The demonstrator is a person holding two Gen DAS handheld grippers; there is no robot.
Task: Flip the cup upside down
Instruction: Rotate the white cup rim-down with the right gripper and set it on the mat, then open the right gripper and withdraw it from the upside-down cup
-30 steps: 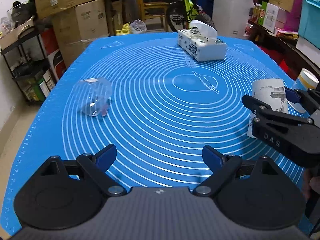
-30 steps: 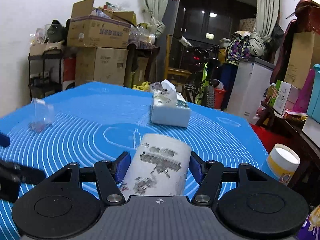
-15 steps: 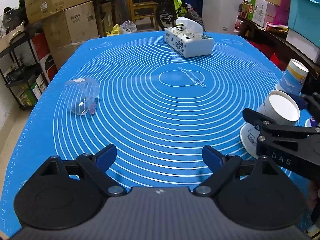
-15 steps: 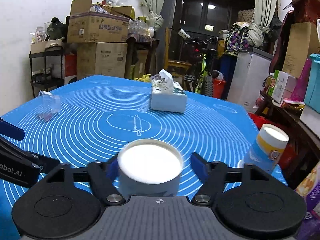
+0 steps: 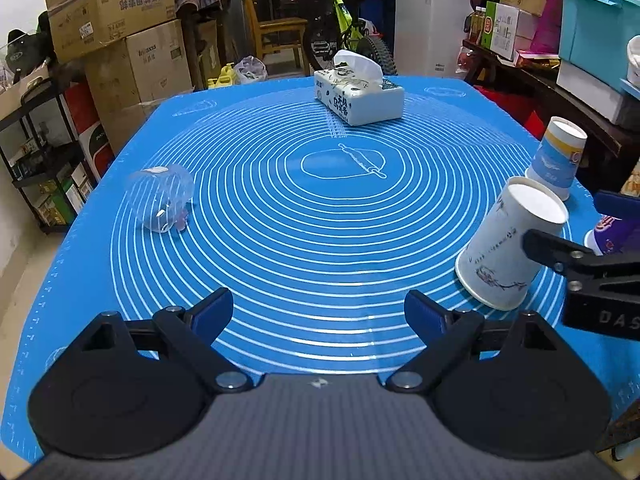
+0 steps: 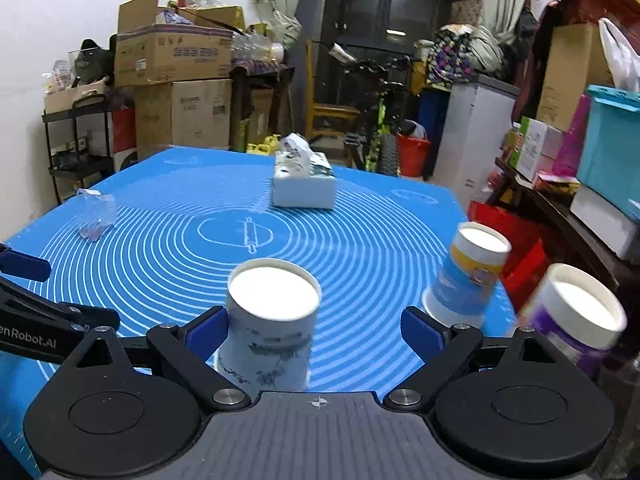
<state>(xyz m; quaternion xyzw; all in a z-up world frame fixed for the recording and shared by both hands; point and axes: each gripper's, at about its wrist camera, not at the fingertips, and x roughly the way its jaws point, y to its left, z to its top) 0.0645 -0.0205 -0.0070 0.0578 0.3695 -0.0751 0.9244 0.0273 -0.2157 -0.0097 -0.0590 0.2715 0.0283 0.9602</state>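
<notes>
A white paper cup with ink drawings (image 6: 272, 332) stands upside down on the blue mat (image 6: 360, 240), base up. It also shows in the left wrist view (image 5: 508, 248), at the right. My right gripper (image 6: 314, 330) is open; the cup stands against its left finger (image 6: 206, 330), with a wide gap to the right finger. My left gripper (image 5: 318, 310) is open and empty, low over the mat's near side. A clear plastic cup (image 5: 162, 200) lies on its side at the left.
A tissue box (image 5: 358, 96) stands at the far middle. A blue and yellow paper cup (image 6: 466, 276) and a purple cup (image 6: 572, 316) stand upside down at the right edge. Boxes, shelves and a bicycle surround the table.
My right gripper turned the white cup from lying to base up, set it on the mat and opened. The left gripper stayed open and moved little.
</notes>
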